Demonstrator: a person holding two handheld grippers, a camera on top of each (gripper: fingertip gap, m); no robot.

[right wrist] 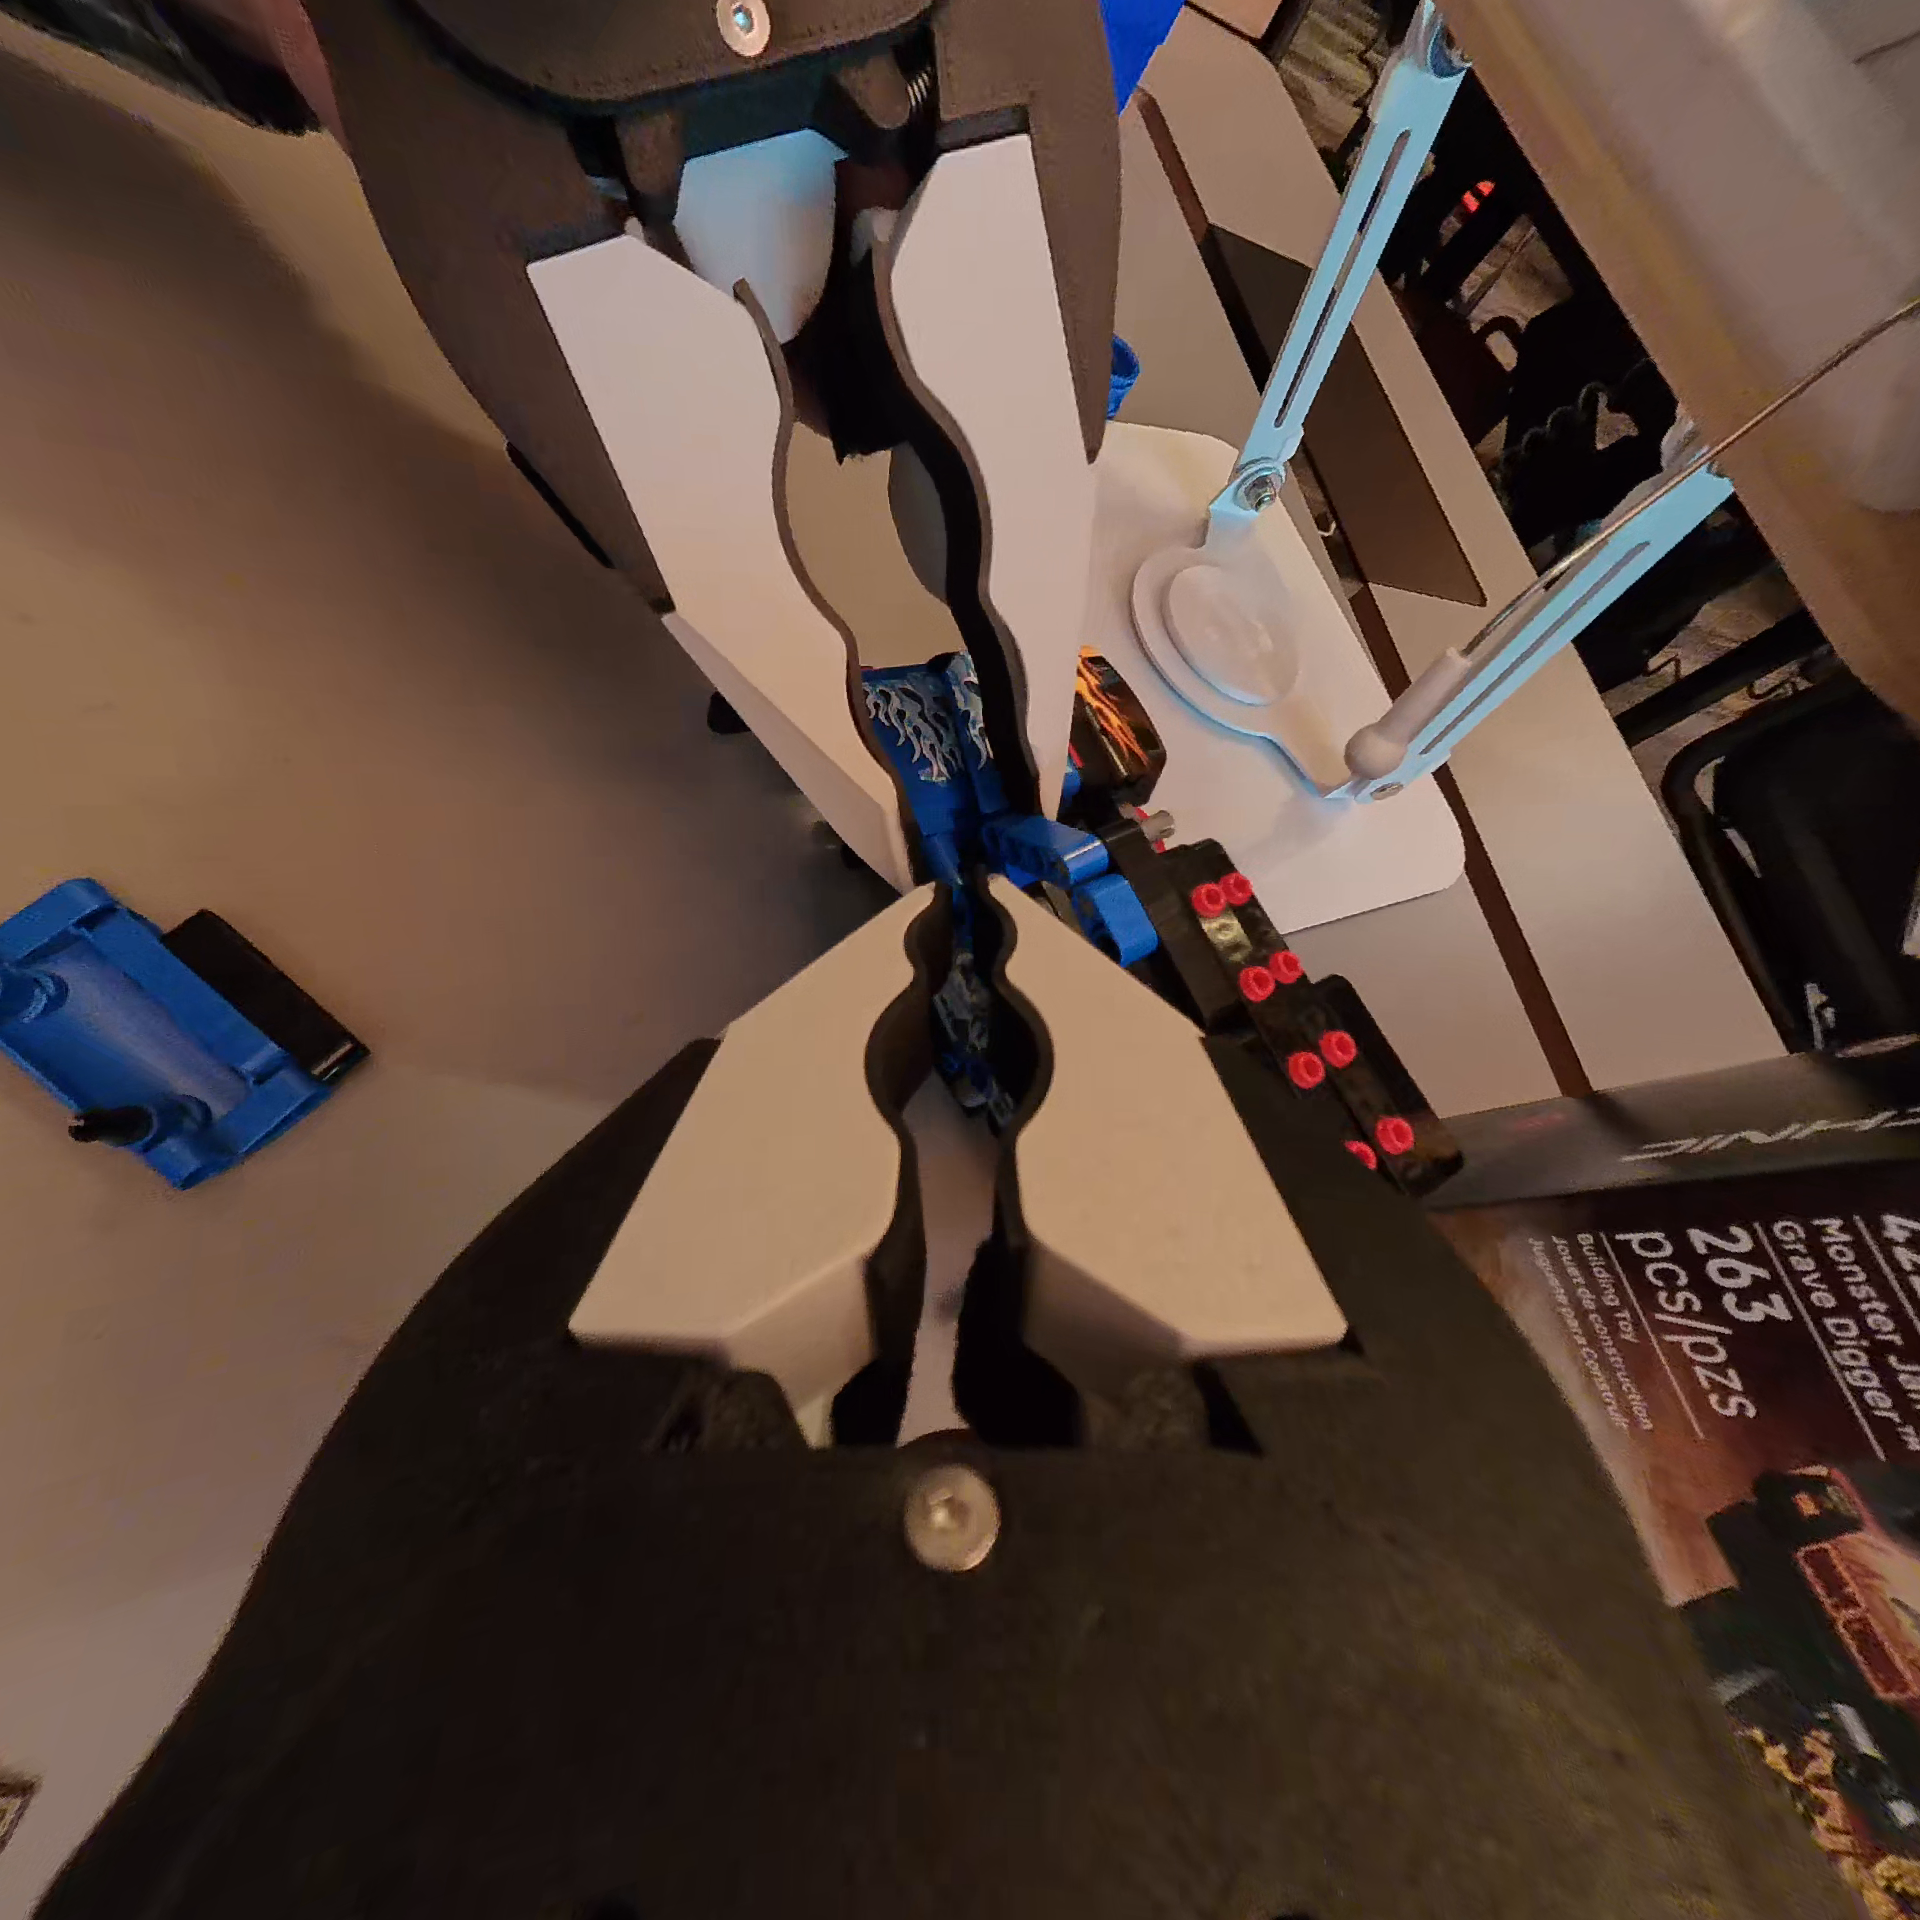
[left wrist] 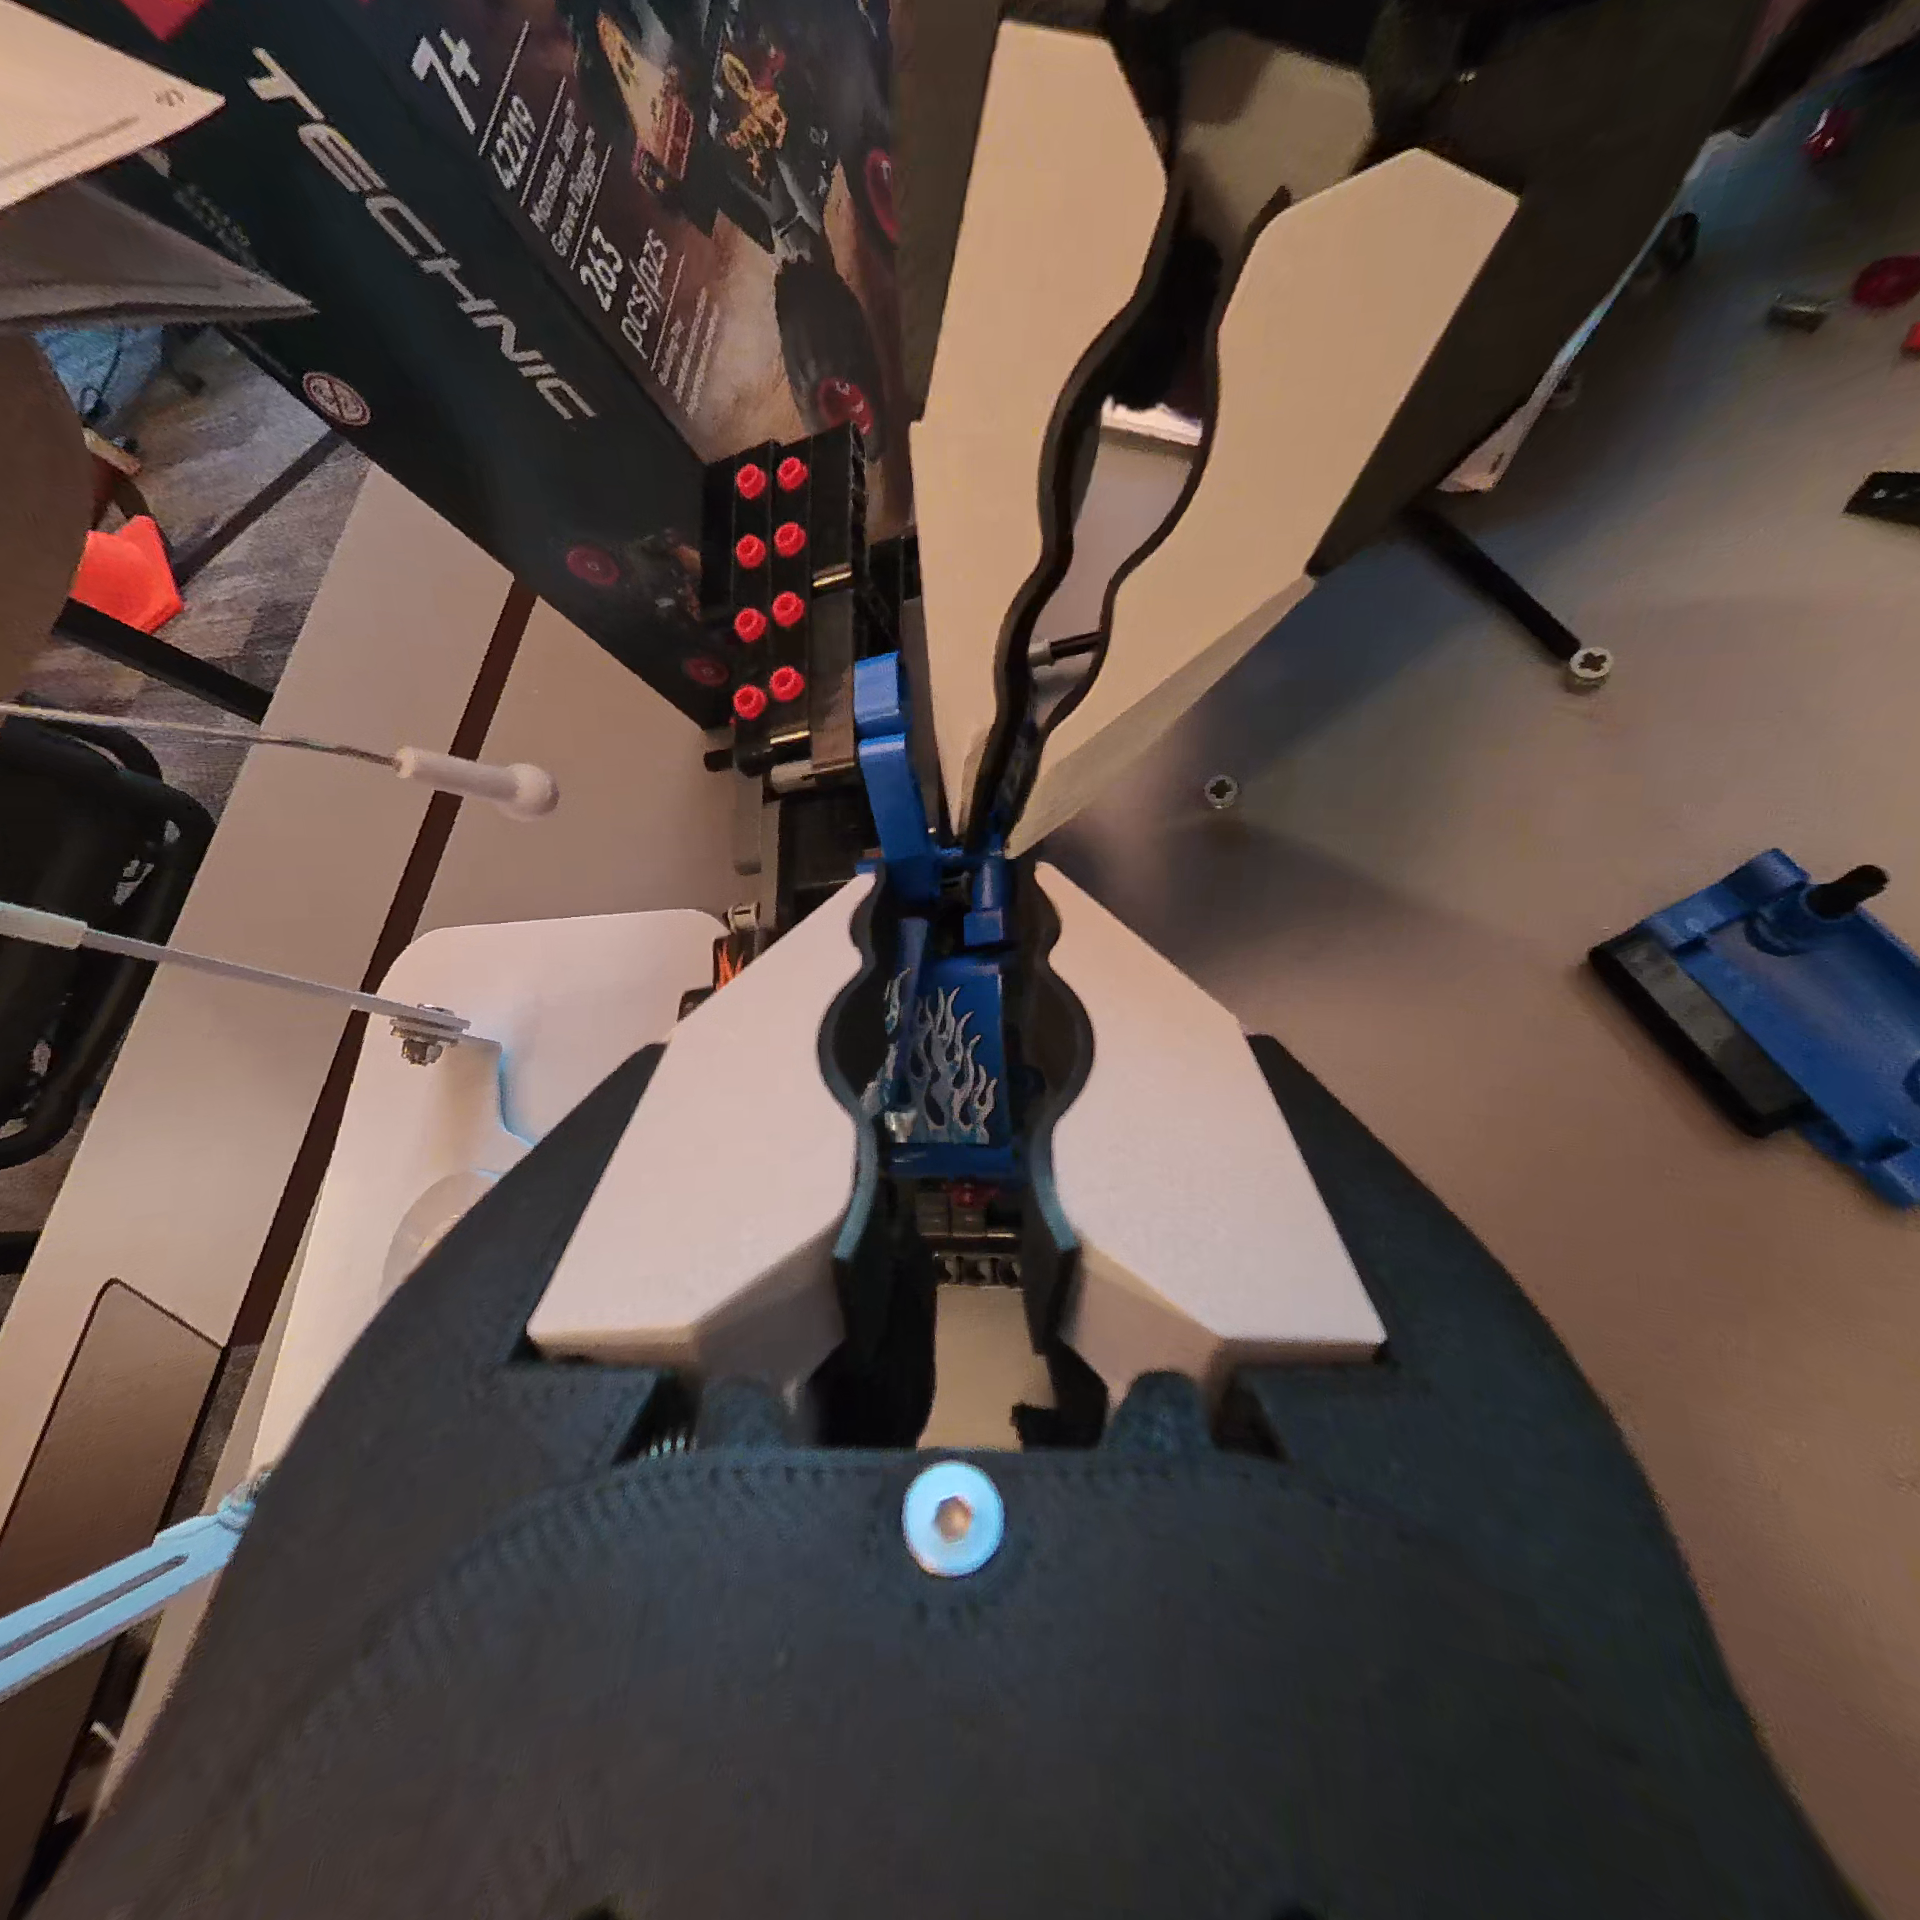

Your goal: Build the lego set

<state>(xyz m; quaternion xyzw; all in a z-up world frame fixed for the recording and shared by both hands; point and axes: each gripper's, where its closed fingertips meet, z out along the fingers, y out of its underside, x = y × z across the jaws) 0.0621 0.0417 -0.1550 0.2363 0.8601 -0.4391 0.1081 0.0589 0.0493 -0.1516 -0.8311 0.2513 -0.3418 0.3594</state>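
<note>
The partly built lego model (left wrist: 769, 592) is black with red pins and blue beams, and it lies against the set's box. My left gripper (left wrist: 951, 883) is shut on the model's blue flame-printed panel (left wrist: 940, 1070). My right gripper (left wrist: 987, 831) comes in from the opposite side, tip to tip with the left. In the right wrist view my right gripper (right wrist: 963, 891) is shut on a blue flame-printed part (right wrist: 966, 1039) of the model (right wrist: 1299, 1018). The left gripper (right wrist: 977, 831) grips the flame panel (right wrist: 925, 717) just beyond. The joint between the parts is hidden by the fingers.
A loose blue panel with a black plate (left wrist: 1766, 1018) (right wrist: 156, 1039) lies on the grey table. The set's box (left wrist: 468, 260) (right wrist: 1714, 1351) lies beside the model. A white stand base (left wrist: 520, 987) (right wrist: 1299, 644) stands behind it. A black axle (left wrist: 1496, 592) and small red parts (left wrist: 1886, 281) lie farther off. Left and right tips are no more than a few centimetres apart.
</note>
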